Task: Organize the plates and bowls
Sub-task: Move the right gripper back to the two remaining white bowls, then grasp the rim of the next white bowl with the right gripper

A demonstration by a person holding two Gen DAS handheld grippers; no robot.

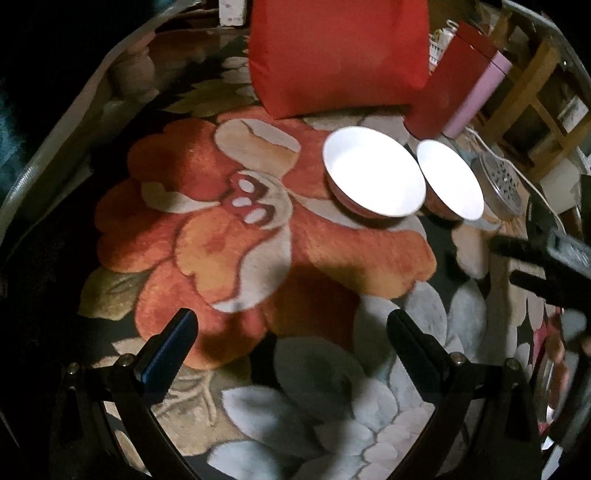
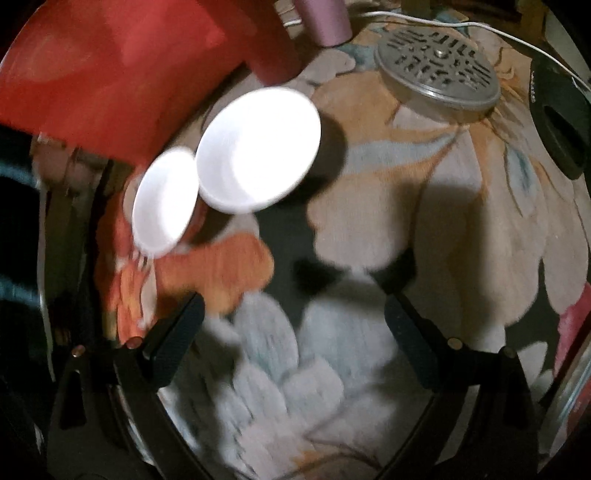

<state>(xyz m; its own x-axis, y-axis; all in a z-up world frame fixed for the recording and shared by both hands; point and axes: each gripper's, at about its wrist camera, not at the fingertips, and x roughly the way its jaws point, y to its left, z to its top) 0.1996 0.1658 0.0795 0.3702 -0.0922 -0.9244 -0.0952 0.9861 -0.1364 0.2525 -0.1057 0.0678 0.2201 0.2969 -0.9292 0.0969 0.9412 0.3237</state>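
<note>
Two white bowls stand side by side on a floral rug. In the left wrist view the nearer bowl (image 1: pixel 373 171) sits left of the second bowl (image 1: pixel 450 180), both ahead and to the right of my left gripper (image 1: pixel 291 326), which is open and empty. The right gripper shows there as a dark shape at the right edge (image 1: pixel 539 264). In the right wrist view the larger-looking bowl (image 2: pixel 258 149) and the other bowl (image 2: pixel 164 201) lie ahead and left of my right gripper (image 2: pixel 293 317), which is open and empty.
A red cushion (image 1: pixel 338 55) lies behind the bowls, with a red box (image 1: pixel 448 86) and a pink box (image 1: pixel 480 96) beside it. A perforated metal disc (image 2: pixel 437 74) and a white cable (image 2: pixel 480 29) lie at the right, a black object (image 2: pixel 559 125) beyond.
</note>
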